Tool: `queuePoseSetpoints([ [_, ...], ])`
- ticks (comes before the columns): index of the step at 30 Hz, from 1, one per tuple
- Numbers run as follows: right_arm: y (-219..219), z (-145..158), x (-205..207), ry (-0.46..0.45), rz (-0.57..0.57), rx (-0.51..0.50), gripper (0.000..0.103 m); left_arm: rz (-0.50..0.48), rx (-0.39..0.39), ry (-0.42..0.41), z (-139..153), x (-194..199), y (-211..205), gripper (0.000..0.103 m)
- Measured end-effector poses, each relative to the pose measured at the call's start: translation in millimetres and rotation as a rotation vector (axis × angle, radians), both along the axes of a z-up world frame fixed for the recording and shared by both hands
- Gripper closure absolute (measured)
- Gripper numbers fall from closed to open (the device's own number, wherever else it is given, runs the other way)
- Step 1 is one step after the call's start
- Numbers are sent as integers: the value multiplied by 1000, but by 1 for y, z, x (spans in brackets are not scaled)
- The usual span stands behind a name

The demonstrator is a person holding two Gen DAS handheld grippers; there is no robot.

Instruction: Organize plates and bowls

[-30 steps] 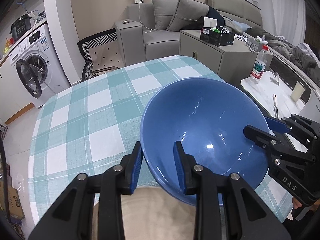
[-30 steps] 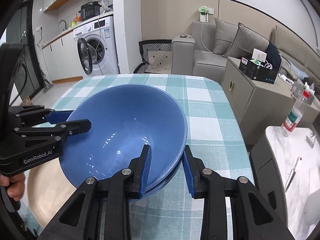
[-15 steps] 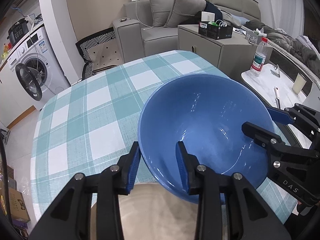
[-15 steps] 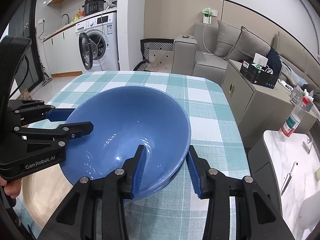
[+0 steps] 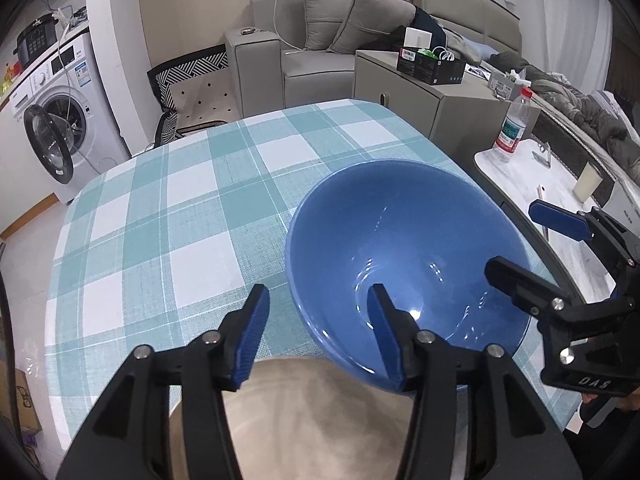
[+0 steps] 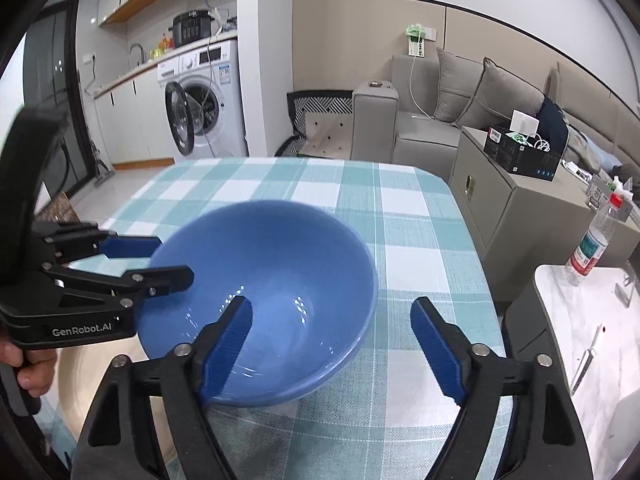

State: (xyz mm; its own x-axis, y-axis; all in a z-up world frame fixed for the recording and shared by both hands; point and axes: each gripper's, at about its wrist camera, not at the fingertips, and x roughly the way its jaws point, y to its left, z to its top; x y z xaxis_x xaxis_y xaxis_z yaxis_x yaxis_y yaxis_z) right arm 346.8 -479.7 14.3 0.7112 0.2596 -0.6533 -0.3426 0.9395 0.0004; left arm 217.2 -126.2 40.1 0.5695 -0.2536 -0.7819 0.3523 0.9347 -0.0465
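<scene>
Both grippers' jaws have just been opening: left gripper (image 5: 316, 332) and right gripper (image 6: 332, 344) now straddle the blue bowl (image 6: 260, 300) rim, released, on the near checked tablecloth (image 5: 160, 220); far half lies bare.

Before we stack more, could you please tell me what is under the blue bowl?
The bowl partly overlaps a beige plate on the checked cloth. The bowl's base, and whether it rests on the plate, is hidden.

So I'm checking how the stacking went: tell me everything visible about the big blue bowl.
The big blue bowl is glossy, ceramic-looking, deep, empty and upright, resting partly on a beige round plate atop the checked tablecloth. The left gripper and right gripper straddle its rim, jaws just opened, pads off it.
</scene>
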Motion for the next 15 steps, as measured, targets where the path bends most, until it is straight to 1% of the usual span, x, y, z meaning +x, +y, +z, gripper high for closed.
queuePoseSetpoints([
  [2, -7, 4, 1, 5, -4, 42, 16, 4, -17, 4, 1, 0, 3, 48],
  [4, -16, 7, 3, 11, -29, 89, 7, 13, -33, 15, 2, 2, 5, 43],
  [6, -23, 9, 6, 12, -64, 119, 3, 27, -50, 19, 3, 3, 9, 22],
  [8, -29, 9, 9, 22, -81, 140, 3, 35, -63, 6, 4, 3, 10, 16],
  [12, -33, 5, 14, 54, -81, 163, 1, 37, -90, 14, 2, 6, 12, 2],
  [15, -33, 1, 17, 78, -74, 174, 1, 53, -86, 2, 1, 9, 11, 0],
])
